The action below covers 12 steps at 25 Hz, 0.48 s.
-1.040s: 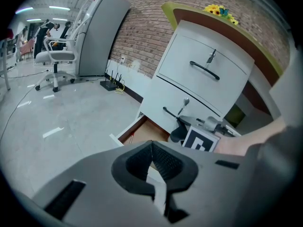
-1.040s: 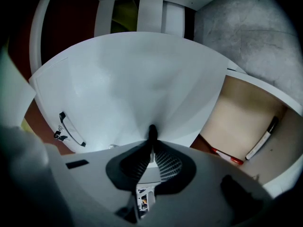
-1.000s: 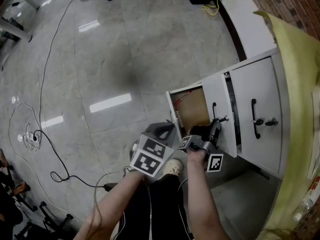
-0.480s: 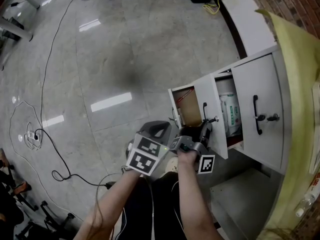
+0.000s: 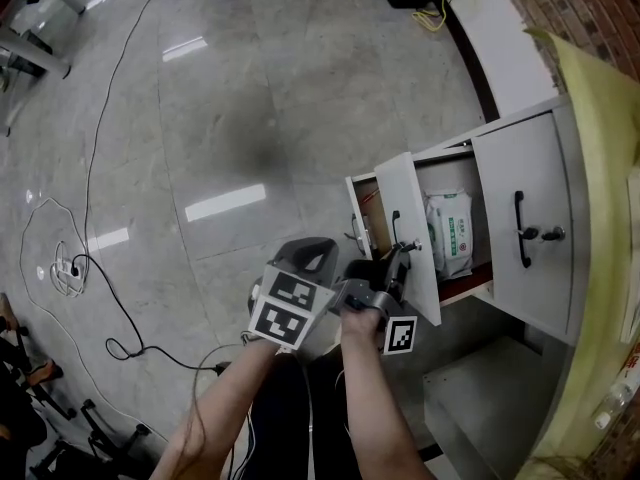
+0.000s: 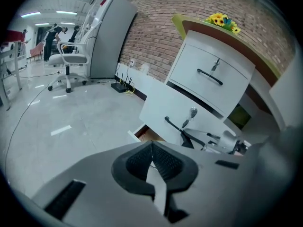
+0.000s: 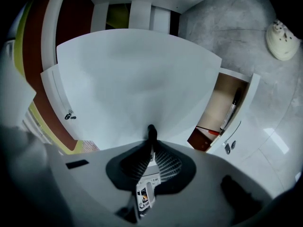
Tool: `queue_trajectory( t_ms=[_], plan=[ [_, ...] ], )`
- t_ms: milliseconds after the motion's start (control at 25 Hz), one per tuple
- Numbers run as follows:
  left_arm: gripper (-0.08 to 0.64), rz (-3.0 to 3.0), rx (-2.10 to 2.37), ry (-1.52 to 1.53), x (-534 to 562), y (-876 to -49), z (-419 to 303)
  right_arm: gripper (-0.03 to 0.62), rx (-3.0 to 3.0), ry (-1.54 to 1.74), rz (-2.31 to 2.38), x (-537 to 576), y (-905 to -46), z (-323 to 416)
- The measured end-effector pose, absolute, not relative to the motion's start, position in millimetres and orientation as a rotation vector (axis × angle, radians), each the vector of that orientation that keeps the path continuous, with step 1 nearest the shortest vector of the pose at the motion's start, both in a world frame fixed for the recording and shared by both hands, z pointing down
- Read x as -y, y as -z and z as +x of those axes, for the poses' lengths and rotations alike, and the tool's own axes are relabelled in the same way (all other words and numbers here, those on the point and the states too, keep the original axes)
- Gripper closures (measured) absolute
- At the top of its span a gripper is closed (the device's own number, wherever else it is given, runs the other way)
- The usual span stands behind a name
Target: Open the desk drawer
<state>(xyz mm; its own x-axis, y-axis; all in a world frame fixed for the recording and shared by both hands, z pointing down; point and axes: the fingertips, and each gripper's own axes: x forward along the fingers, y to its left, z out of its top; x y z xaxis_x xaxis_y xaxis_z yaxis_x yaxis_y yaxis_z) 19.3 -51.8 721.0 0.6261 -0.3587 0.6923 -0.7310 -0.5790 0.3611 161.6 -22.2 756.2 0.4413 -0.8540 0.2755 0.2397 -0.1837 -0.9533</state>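
desk drawer (image 5: 418,253), part open: right gripper (image 7: 150,146) pinched its handle (image 7: 151,132) for the pull
left gripper (image 6: 151,150) hung spare beside it, jaws pressed together, empty

White desk drawer (image 5: 420,203), right of centre in the head view: flat front with a slim black handle (image 5: 394,226). It stands pulled well out, its front slanted in the frame and its inside open to view.

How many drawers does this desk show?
3: top drawer, shut; middle drawer, open, its handle in the right claw; bottom drawer, open. Others may be hidden.
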Motion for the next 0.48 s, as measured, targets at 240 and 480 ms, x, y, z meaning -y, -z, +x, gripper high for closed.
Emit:
queue_trajectory(
  t_ms=[240, 480],
  plan=[
    [0.551, 2.192, 0.862, -0.744, 49.0, -719.6, 7.0, 0.56, -0.572, 1.111, -1.419, 15.9, -756.5, 139.1],
    [0.551, 2.205, 0.831, -0.769, 36.2, -720.6, -3.9, 0.56, -0.553, 1.147, -1.404, 11.9, -759.8, 112.2]
  ],
)
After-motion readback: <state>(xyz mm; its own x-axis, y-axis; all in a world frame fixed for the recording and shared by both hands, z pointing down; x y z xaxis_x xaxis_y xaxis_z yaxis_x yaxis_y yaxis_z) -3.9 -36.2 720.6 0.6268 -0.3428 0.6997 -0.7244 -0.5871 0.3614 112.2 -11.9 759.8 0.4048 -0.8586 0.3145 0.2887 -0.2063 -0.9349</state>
